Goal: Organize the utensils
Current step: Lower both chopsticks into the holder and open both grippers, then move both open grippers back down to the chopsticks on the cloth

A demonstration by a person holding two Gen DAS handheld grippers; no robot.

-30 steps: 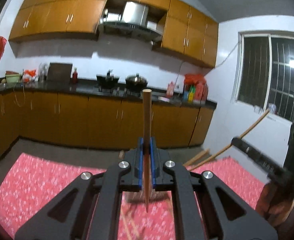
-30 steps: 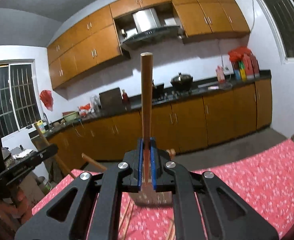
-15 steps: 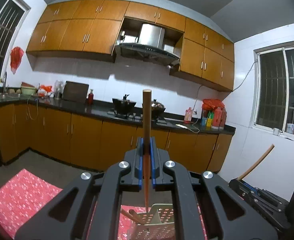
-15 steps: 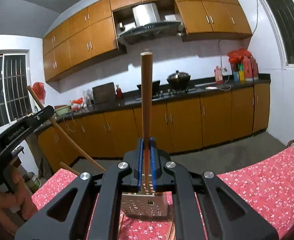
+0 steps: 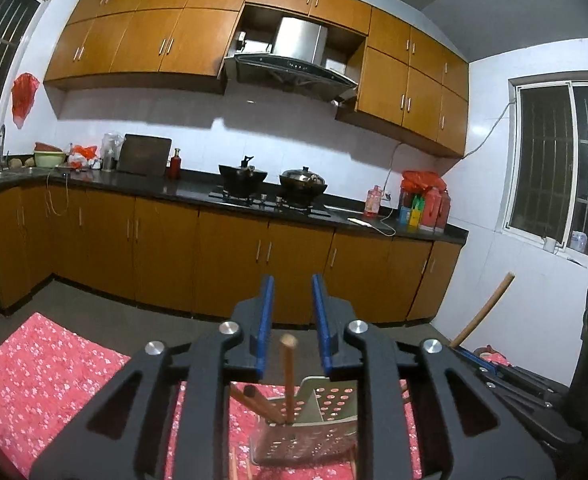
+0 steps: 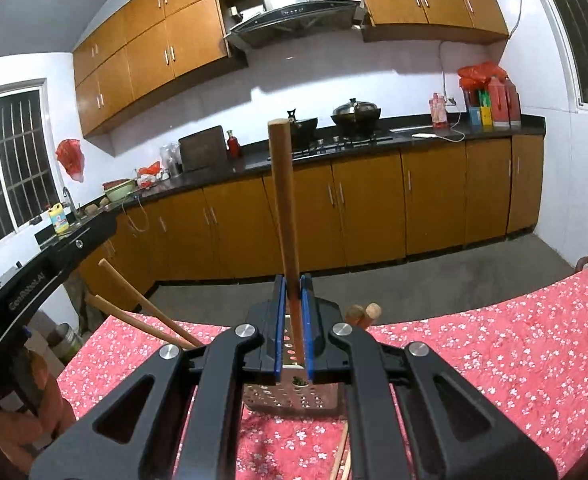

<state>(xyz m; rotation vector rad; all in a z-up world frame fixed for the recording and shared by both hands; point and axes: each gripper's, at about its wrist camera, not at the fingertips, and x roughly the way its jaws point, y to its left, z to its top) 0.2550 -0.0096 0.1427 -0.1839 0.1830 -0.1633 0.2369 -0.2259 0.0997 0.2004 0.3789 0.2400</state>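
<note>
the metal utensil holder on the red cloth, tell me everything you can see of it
The utensil holder is a boxy, silvery metal caddy with round perforations in its walls and an inner divider. It stands upright on the red floral cloth, below both grippers. Several wooden chopsticks stand or lean inside it. The right gripper holds another chopstick above it; the open left gripper touches nothing.

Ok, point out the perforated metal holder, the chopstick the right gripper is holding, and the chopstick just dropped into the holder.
perforated metal holder (image 5: 325, 404): left wrist view, holed wall.
held chopstick (image 6: 284, 200): right wrist view, mid-shaft above the jaws.
dropped chopstick (image 5: 288, 368): left wrist view, upper shaft.
</note>
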